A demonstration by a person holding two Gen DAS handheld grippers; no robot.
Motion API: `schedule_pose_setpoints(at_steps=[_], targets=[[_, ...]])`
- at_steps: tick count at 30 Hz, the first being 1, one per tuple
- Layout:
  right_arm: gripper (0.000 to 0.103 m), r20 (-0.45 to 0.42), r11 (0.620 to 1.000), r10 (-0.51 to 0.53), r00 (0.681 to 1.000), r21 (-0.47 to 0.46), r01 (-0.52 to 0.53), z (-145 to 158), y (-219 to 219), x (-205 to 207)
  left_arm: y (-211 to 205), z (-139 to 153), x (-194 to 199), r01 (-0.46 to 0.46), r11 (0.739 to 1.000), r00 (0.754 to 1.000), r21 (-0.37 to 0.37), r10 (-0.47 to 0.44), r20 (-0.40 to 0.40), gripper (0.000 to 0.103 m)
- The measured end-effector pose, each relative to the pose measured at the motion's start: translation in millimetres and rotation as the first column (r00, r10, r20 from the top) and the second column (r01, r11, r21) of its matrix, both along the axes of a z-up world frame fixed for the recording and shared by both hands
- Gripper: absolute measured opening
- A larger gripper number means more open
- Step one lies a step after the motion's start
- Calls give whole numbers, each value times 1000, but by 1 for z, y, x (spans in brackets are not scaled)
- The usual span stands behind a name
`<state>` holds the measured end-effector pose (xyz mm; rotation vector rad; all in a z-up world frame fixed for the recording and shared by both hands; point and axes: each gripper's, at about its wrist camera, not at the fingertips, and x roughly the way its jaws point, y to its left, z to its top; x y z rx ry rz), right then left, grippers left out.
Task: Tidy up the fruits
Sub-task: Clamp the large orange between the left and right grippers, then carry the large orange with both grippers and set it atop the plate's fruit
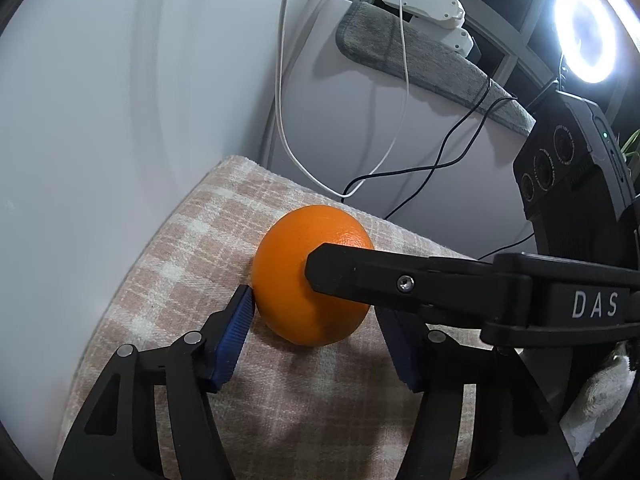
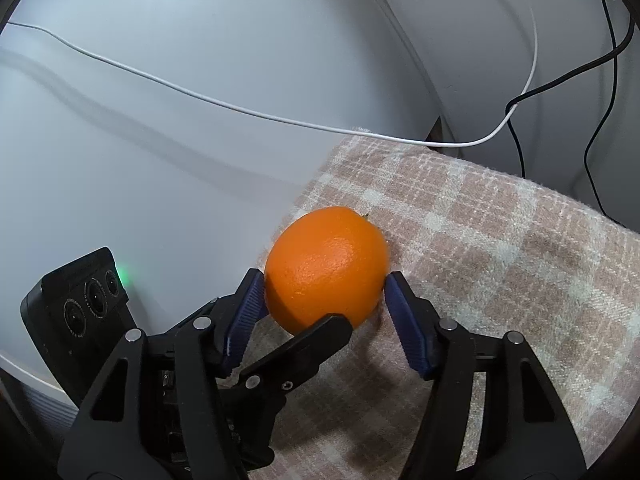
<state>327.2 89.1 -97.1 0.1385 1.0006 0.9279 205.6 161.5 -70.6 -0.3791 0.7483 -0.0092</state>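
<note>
One orange (image 1: 288,272) lies on a pink-and-white checked cloth (image 1: 168,280), and both grippers meet at it. In the left wrist view my left gripper (image 1: 312,300) straddles it: the left blue pad touches its side, while the right pad sits tight by it, partly hidden. A black finger (image 1: 360,280) of the right gripper crosses the fruit's front. In the right wrist view the orange (image 2: 326,256) sits between the pads of my right gripper (image 2: 325,278), both tips against its skin. The left gripper's finger (image 2: 304,348) touches its near underside.
The cloth (image 2: 500,260) ends at a white wall (image 1: 100,100) on the left. A white cable (image 2: 280,120) and a black cable (image 1: 460,136) hang behind. A grey towel (image 1: 420,64), a white device (image 1: 424,4) and a bright ring light (image 1: 584,32) are at the back right.
</note>
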Motion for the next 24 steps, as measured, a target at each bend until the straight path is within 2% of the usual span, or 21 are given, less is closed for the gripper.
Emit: schedule_pose_setpoints(at_steps=[12, 17, 19, 24], targets=[[64, 25, 1000, -16, 1000, 19, 16, 14, -23, -23, -20, 15, -18, 19, 1000, 999, 14, -19, 26, 61], [54, 49, 998, -33, 998, 46, 31, 30, -45, -37, -34, 19, -29, 27, 1000, 999, 4, -27, 32, 61], [53, 62, 999, -33, 998, 36, 30, 33, -50, -42, -41, 18, -32, 32, 999, 999, 11, -32, 24, 61], [53, 40, 1000, -15, 999, 5, 15, 22, -56, -50, -50, 10, -43, 34, 999, 999, 14, -34, -9, 61]])
